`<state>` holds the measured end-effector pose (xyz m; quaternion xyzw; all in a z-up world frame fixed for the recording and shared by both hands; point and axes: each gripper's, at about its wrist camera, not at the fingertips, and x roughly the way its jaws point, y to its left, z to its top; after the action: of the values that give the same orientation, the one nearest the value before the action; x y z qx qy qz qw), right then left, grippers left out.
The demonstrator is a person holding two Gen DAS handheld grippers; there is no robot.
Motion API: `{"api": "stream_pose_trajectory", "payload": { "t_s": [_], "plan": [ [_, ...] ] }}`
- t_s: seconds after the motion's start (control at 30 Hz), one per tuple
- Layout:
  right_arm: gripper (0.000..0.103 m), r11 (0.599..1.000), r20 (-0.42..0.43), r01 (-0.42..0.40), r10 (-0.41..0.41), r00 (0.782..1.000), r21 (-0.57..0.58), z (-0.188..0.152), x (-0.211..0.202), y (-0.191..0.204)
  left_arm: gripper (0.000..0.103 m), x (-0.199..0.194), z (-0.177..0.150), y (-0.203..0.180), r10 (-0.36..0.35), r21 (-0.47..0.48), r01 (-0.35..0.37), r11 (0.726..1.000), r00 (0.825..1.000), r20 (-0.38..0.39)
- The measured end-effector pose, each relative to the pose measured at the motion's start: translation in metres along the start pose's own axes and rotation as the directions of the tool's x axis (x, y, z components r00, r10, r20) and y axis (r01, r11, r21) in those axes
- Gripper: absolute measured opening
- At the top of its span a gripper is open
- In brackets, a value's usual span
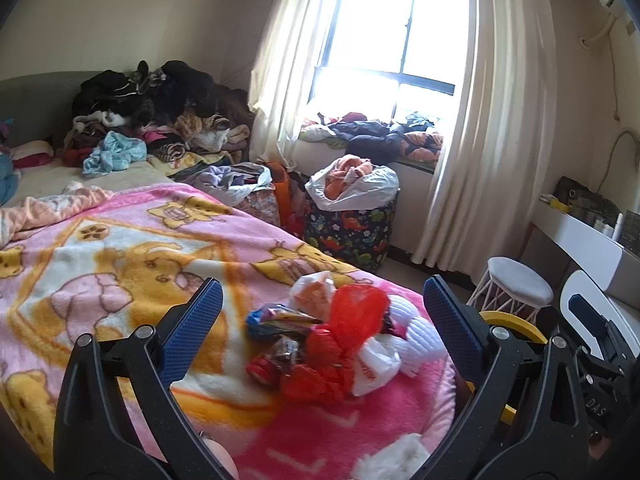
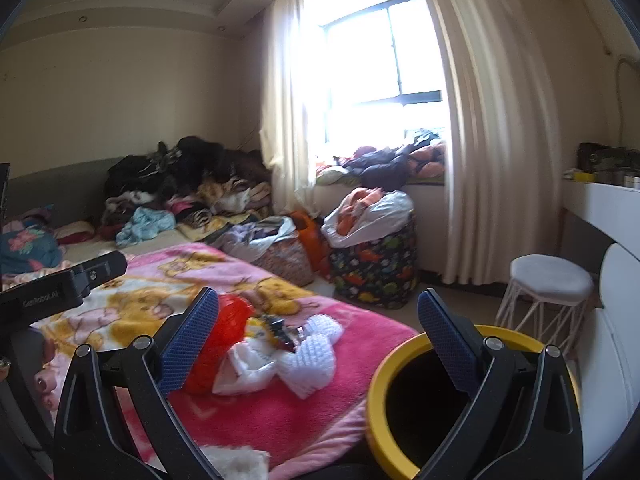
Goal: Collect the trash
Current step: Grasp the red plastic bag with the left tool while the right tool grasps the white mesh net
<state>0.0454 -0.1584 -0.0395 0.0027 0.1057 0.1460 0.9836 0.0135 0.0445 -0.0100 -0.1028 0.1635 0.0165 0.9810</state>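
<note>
Trash (image 1: 336, 344) sits heaped near the foot corner of the bed, on a pink cartoon-print blanket (image 1: 132, 256); largest to smallest follows. Bed runs back to a dark clothes pile (image 1: 160, 96) against the wall. Window (image 1: 384, 48) bright, cream curtains either side. Dinosaur-print hamper (image 1: 352, 228) stuffed with a white bag stands on the floor below the sill. Yellow-rimmed bin (image 2: 420, 364), dark inside, stands just beside the bed corner, near a white stool (image 2: 548, 284). Heap itself: red plastic bags (image 1: 356, 312), white crumpled bags, white knit piece (image 2: 316, 356), small coloured wrappers (image 1: 276, 316). Left gripper (image 1: 322, 320) hovers over the heap, jaws spread wide, holding nothing. Right gripper (image 2: 318, 338) likewise spread, empty, between heap and bin.
</note>
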Motion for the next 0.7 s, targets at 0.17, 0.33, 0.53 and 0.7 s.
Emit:
{"api": "stream_pose_trajectory", "payload": {
  "t_s": [0.17, 0.33, 0.53, 0.7],
  "plan": [
    [0.097, 0.999, -0.043, -0.040, 0.040, 0.998, -0.001, -0.001, 0.012, 0.008, 0.092, 0.006, 0.001, 0.016, -0.011, -0.022, 0.011, 1.000, 1.000, -0.007],
    [0.097, 0.997, -0.090, -0.076, 0.076, 0.993, -0.004, 0.004, 0.028, 0.009, 0.092, 0.014, 0.000, 0.025, -0.070, -0.038, 0.069, 0.997, 0.997, -0.028],
    [0.097, 0.995, -0.160, -0.093, 0.089, 0.983, -0.023, 0.006, 0.054, 0.001, 0.092, 0.033, -0.003, 0.019, -0.098, 0.007, 0.099, 0.995, 0.991, -0.089],
    [0.097, 0.998, -0.224, -0.062, 0.057, 0.973, -0.016, 0.005, 0.075, -0.016, 0.092, 0.052, -0.007, 0.006, -0.091, 0.068, 0.102, 0.992, 0.985, -0.149]
  ]
}}
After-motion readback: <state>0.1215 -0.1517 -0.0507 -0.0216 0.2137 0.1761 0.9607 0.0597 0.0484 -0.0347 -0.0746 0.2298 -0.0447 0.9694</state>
